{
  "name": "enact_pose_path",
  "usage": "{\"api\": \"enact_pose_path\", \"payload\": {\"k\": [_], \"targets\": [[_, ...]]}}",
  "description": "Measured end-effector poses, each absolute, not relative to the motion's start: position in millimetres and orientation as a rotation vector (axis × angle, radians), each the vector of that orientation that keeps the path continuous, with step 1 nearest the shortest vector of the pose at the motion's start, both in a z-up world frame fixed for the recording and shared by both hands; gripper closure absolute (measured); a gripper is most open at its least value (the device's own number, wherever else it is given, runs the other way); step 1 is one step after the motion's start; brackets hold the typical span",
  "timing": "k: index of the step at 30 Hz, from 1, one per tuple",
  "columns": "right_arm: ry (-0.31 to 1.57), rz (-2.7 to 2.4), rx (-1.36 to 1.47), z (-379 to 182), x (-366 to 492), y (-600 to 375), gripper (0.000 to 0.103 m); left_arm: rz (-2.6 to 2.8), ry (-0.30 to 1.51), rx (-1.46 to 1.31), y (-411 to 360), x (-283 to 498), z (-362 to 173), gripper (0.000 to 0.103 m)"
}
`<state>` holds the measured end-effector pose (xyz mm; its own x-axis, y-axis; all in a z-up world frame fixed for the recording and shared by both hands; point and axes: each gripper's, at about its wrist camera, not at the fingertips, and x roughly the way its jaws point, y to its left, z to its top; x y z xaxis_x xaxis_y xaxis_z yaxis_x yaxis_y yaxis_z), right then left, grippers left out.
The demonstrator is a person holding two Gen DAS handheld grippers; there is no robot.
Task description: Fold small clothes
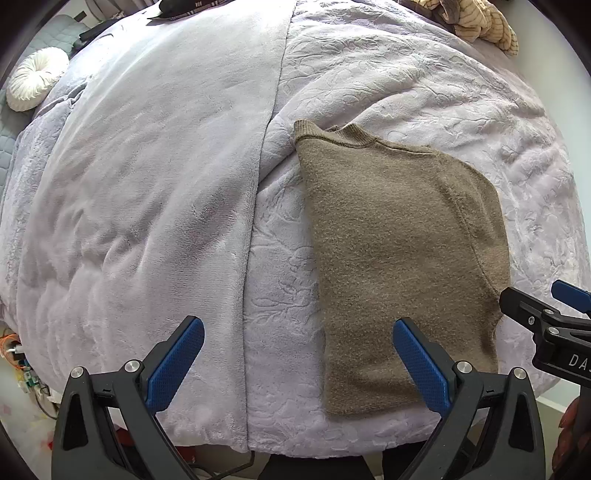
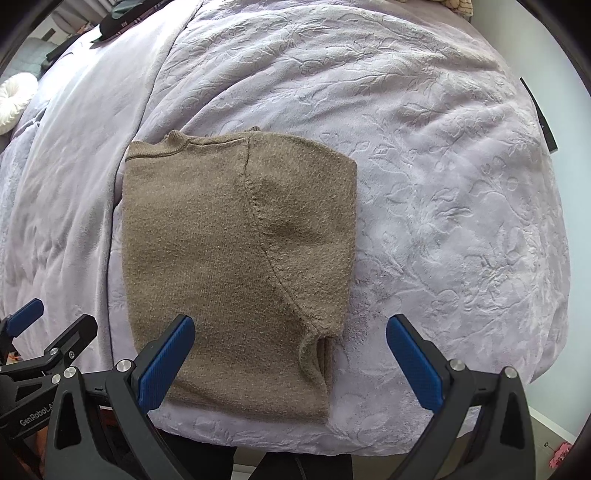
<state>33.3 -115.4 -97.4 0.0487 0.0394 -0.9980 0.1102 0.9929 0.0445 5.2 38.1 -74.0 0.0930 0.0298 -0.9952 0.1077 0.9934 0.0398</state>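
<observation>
The brown knit sweater (image 2: 236, 266) lies flat on the lilac bedspread (image 2: 443, 184), already folded into a narrow panel, its ribbed neckline at 12 o'clock and its hem at 6 o'clock near the bed's edge. Both tools are spread wide and hold nothing: the left tool (image 1: 297, 363) hovers over the hem's left corner, the right tool (image 2: 290, 360) over the loose sleeve layers at the lower right. The risk is a pinch that catches only the top layer, so the tucked sleeve slides out and the fold opens; the plush cover could also get caught up. A striped garment (image 1: 480, 22) sits well apart at 1 o'clock, a round white cushion (image 1: 35, 79) at 10 o'clock; neither obstructs.
</observation>
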Motion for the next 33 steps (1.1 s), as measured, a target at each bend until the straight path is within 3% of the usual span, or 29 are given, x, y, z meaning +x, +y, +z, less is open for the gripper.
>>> {"api": "enact_pose_path", "payload": {"k": [33], "targets": [[1.53, -0.068, 0.128, -101.1, 31.1, -113.8, 0.0, -0.041, 1.489, 0.139, 35.5, 6.1, -77.0, 0.0]]}}
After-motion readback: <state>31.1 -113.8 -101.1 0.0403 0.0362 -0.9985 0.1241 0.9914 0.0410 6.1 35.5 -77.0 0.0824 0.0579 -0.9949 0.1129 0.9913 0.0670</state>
